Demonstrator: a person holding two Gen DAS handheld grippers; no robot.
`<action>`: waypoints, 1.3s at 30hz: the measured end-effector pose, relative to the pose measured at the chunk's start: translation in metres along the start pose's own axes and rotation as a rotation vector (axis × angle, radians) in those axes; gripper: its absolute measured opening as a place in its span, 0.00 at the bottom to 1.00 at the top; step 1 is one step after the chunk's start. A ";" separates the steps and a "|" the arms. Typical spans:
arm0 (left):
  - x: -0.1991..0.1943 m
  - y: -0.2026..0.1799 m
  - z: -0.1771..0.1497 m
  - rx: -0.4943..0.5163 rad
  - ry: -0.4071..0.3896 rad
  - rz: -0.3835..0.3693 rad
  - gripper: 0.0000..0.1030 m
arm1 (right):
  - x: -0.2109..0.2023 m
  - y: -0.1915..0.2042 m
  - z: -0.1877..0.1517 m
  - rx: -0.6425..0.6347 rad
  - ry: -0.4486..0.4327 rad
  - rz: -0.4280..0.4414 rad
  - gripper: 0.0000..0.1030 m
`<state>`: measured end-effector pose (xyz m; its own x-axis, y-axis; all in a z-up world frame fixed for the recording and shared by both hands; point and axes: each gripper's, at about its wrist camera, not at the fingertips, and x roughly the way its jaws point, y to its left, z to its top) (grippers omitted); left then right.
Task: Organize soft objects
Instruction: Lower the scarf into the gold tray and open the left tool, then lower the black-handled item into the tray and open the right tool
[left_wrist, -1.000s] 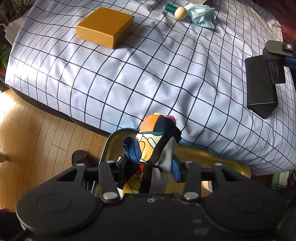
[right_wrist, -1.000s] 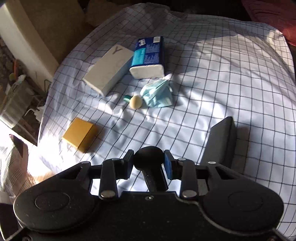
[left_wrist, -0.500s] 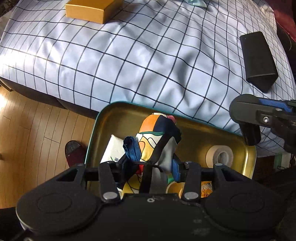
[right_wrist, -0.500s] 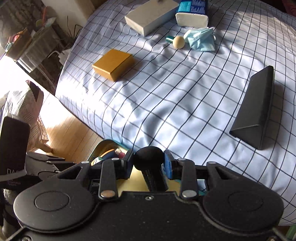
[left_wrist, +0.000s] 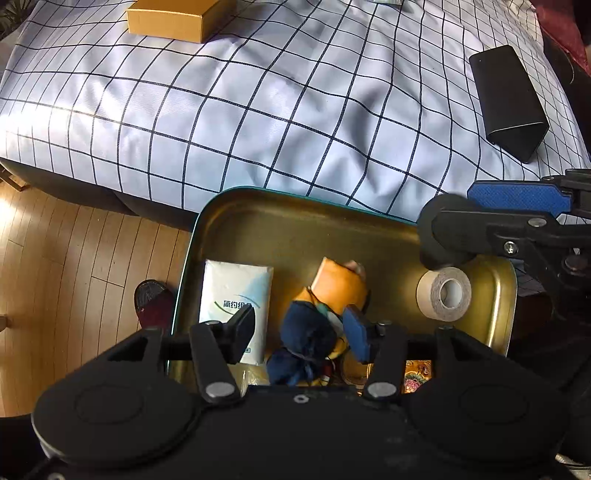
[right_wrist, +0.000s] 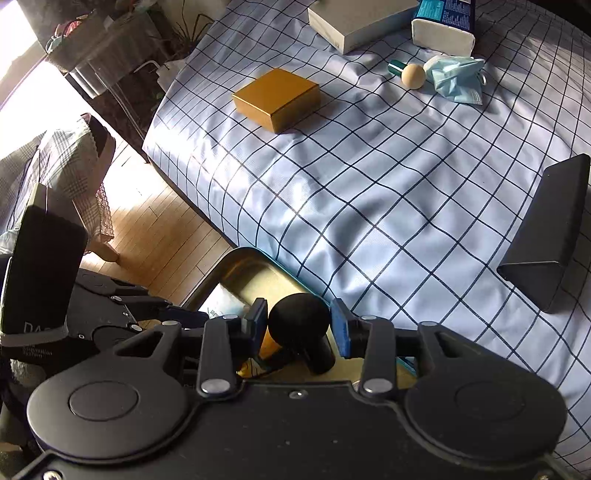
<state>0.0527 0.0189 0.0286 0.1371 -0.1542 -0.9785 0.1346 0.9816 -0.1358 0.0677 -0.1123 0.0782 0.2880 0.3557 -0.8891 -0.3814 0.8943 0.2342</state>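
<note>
Left gripper (left_wrist: 301, 330) pointing steeply down over gold tin (left_wrist: 258, 218), fingers spreading, colourful scarf (left_wrist: 325, 310) loose between them, touching the blue pad at 3 o'clock, clear of the pad at 9 o'clock. Scarf lying inside the tin, beside white tissue pack (left_wrist: 236, 291) at its 9 o'clock and tape roll (left_wrist: 443, 293) at 3 o'clock. Right gripper (right_wrist: 299, 328) above the tin's edge, fingers opening, black round-headed object (right_wrist: 299, 319) between the pads with slim gaps either side. On checked bed cover (right_wrist: 369, 184): yellow box (right_wrist: 277, 99), face mask (right_wrist: 456, 79), black case (right_wrist: 550, 236).
</note>
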 end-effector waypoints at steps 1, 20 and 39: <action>0.000 0.000 0.000 0.000 0.000 0.001 0.52 | 0.000 0.001 0.000 -0.011 0.008 0.000 0.39; 0.004 -0.002 0.002 0.005 0.005 0.055 0.57 | 0.005 -0.005 0.001 0.020 0.042 -0.028 0.39; -0.019 0.003 0.008 -0.008 -0.158 0.202 0.63 | 0.018 -0.012 0.005 0.058 0.092 -0.080 0.39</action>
<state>0.0582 0.0234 0.0477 0.3124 0.0297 -0.9495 0.0812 0.9950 0.0579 0.0821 -0.1155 0.0613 0.2327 0.2589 -0.9375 -0.3081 0.9339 0.1815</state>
